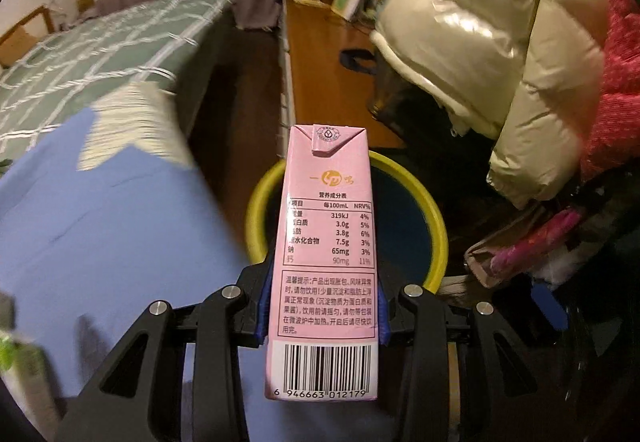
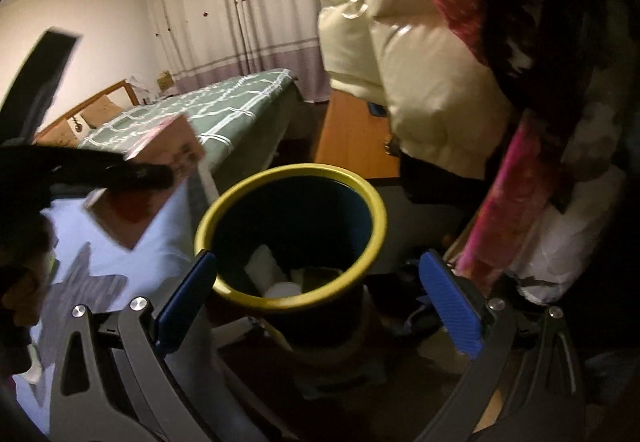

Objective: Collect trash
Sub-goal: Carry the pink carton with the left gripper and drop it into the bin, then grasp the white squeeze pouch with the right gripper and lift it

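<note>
My left gripper [image 1: 323,316] is shut on a pink milk carton [image 1: 324,242] with a nutrition table and barcode, holding it just in front of a dark bin with a yellow rim [image 1: 438,226]. In the right wrist view the same carton [image 2: 148,182] appears blurred at left, clamped in the left gripper's black fingers [image 2: 136,174], up and left of the bin [image 2: 372,202]. White scraps [image 2: 272,270] lie inside the bin. My right gripper [image 2: 324,306] is open and empty, its blue pads either side of the bin's near rim.
A blue cloth [image 1: 100,222] covers the surface at left. A green checked bed [image 2: 208,110] stands behind. A cream puffer jacket [image 1: 472,26] and red and pink clothes [image 2: 504,210] hang at right, over a wooden desk [image 1: 320,66].
</note>
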A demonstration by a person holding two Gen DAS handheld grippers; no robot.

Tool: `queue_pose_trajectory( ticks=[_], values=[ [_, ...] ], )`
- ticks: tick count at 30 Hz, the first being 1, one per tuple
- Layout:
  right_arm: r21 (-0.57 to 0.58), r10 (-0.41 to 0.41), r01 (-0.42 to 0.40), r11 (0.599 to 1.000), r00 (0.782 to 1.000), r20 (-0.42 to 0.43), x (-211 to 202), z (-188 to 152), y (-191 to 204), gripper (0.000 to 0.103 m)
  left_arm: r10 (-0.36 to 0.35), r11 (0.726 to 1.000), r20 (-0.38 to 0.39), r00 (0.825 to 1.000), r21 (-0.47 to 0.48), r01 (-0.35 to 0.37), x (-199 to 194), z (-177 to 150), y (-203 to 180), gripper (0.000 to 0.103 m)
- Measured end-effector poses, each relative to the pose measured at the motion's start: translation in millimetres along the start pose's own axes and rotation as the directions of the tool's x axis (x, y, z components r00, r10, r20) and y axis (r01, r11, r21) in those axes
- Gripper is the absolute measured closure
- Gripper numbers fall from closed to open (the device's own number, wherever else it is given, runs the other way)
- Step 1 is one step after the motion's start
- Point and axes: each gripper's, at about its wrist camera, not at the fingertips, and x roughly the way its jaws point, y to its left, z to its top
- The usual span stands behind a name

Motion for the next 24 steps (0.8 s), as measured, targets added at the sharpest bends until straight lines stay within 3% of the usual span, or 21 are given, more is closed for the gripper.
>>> queue_pose_trajectory(
  ticks=[8, 10, 11, 12, 16, 19, 21, 24],
  values=[
    [0.045, -0.047, 0.048, 0.998, 0.999, -0.022, 5, -3, -31, 0.006, 0.027, 0.999, -0.087, 0.996, 0.019, -0.026, 65, 24, -31, 0.063],
    [0.048, -0.050, 0.051, 0.998, 0.998, -0.028, 6, -3, -33, 0.006, 0.045, 0.999, -0.091, 0.995, 0.012, -0.045, 69, 25, -29, 0.047],
    [0.048, -0.049, 0.050, 0.998, 0.998, -0.030, 7, -3, -33, 0.006, 0.063, 0.998, -0.079, 0.995, 0.001, -0.063, 67, 25, -27, 0.025],
    [0.046, -0.048, 0.050, 0.998, 0.998, -0.032, 7, -3, -32, 0.006, 0.068, 0.998, -0.063, 0.996, -0.004, -0.069, 64, 25, -27, 0.021],
    [0.028, -0.041, 0.042, 0.999, 0.998, -0.037, 8, -3, -23, 0.006, 0.071, 0.997, -0.009, 0.997, 0.001, -0.071, 26, 16, -17, 0.021],
    [0.006, -0.019, 0.019, 1.000, 0.999, -0.040, 8, -3, -8, 0.006, 0.066, 0.998, 0.080, 0.995, -0.008, -0.065, -26, 1, -5, 0.020],
    [-0.013, 0.004, -0.005, 1.000, 0.999, -0.046, 8, -2, 4, 0.006, 0.081, 0.997, 0.154, 0.985, -0.022, -0.079, -68, -15, 10, 0.016],
    [-0.054, 0.040, -0.043, 0.998, 0.998, -0.054, 7, -2, 27, 0.006, 0.139, 0.990, 0.257, 0.956, -0.071, -0.125, -131, -47, 45, 0.010]
  ],
)
